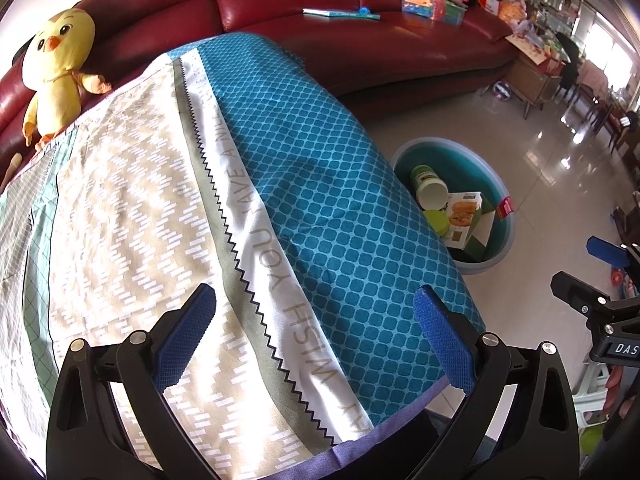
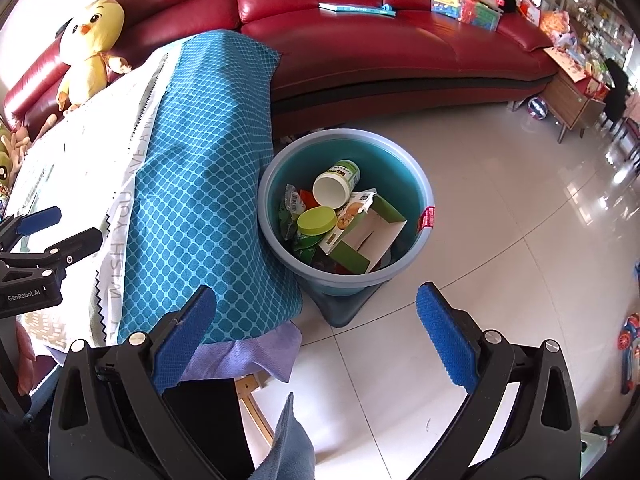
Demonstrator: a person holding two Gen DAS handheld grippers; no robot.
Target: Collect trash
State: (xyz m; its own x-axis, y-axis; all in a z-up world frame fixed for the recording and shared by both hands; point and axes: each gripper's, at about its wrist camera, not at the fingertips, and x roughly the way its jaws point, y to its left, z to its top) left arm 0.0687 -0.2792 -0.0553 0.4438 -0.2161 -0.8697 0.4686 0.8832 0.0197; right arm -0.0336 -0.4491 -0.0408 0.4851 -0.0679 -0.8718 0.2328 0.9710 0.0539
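A teal trash bucket (image 2: pixel 404 264) stands on the tiled floor beside the cloth-covered table (image 2: pixel 192 184). In it lie a white jar with a green label (image 2: pixel 336 186), a lime green lid (image 2: pixel 317 221), a torn cracker box (image 2: pixel 366 232) and green wrappers (image 2: pixel 290 220). The bucket also shows in the left wrist view (image 1: pixel 502 216). My right gripper (image 2: pixel 316 340) is open and empty, above the floor just short of the bucket. My left gripper (image 1: pixel 314 338) is open and empty above the tablecloth (image 1: pixel 160 208); it also shows at the left of the right wrist view (image 2: pixel 60 228).
A red leather sofa (image 2: pixel 400 40) runs behind, with a yellow plush chick (image 2: pixel 90 44), a book (image 2: pixel 356 9) and a pile of toys (image 2: pixel 468 0) on it. A wooden cabinet (image 2: pixel 572 100) stands at the right. A toy (image 2: pixel 630 344) lies on the floor at the far right.
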